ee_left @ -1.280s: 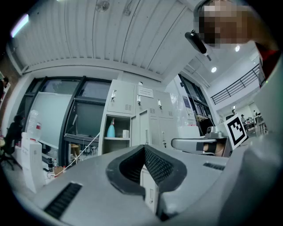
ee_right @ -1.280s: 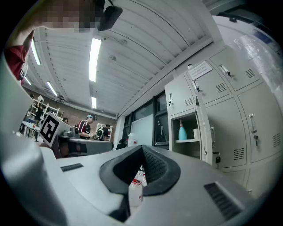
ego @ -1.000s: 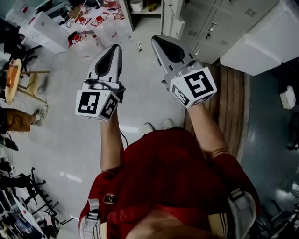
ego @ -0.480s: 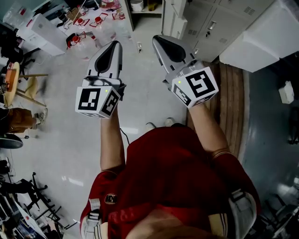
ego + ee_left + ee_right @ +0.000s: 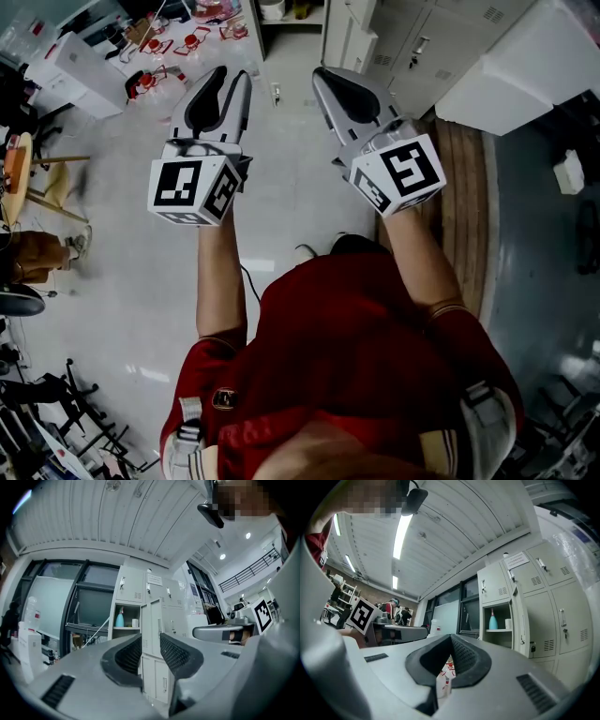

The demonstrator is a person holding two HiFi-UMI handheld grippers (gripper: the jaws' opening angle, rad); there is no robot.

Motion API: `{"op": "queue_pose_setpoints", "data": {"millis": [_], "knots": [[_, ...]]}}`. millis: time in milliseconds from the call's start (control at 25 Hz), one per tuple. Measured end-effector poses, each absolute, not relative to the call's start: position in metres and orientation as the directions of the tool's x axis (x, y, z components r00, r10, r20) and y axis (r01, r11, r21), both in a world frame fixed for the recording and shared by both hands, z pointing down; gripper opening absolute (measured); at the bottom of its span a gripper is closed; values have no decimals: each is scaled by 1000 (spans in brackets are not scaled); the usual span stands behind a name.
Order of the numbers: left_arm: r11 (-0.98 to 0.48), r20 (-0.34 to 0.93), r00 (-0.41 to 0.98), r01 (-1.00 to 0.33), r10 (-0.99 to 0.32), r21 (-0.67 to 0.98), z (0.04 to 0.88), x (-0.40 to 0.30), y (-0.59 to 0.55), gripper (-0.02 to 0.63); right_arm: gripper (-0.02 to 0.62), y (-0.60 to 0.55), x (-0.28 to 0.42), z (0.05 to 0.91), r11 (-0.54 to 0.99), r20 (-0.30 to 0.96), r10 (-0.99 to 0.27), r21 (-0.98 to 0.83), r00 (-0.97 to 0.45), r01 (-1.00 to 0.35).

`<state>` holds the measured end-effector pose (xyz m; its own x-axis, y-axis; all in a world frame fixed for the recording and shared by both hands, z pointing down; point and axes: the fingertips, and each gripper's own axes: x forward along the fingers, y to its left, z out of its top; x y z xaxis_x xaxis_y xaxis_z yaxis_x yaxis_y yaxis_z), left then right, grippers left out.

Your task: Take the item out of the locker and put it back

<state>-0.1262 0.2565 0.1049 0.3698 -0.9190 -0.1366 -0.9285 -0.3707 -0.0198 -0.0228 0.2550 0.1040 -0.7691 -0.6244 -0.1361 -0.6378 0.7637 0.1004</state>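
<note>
Bottle, pale blue, standing upright on the shelf of the one open compartment of the locker; taken here to be the item of the task. It has a narrow neck above a wider, rounded body. A small white cup stands just beside it on the same shelf, apart from it.

The bottle lies well ahead of both claws, to the left of the left claw's line and to the right of the right claw's line.

The left claw has its jaws parting, with a clear gap between the ribbed pads and nothing in it. The right claw has its jaws together and holds nothing.

Handling, as a judgement: the bottle is probably stiff and smooth-walled, hence somewhat slippery. Its weight depends on a fill that cannot be read. Tall and slim, it would tip easily. The best hold is likely across the wide body, below the shoulder, with the approach kept clear of the cup.
</note>
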Motion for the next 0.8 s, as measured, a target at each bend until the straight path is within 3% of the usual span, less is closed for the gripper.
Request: {"op": "queue_pose_setpoints", "data": {"millis": [800], "knots": [[-348,-107,348,-937,-931,-17,90,-132,191,158,-3,202,-33,85,740,-157,-648,101,-745,-665]]}}
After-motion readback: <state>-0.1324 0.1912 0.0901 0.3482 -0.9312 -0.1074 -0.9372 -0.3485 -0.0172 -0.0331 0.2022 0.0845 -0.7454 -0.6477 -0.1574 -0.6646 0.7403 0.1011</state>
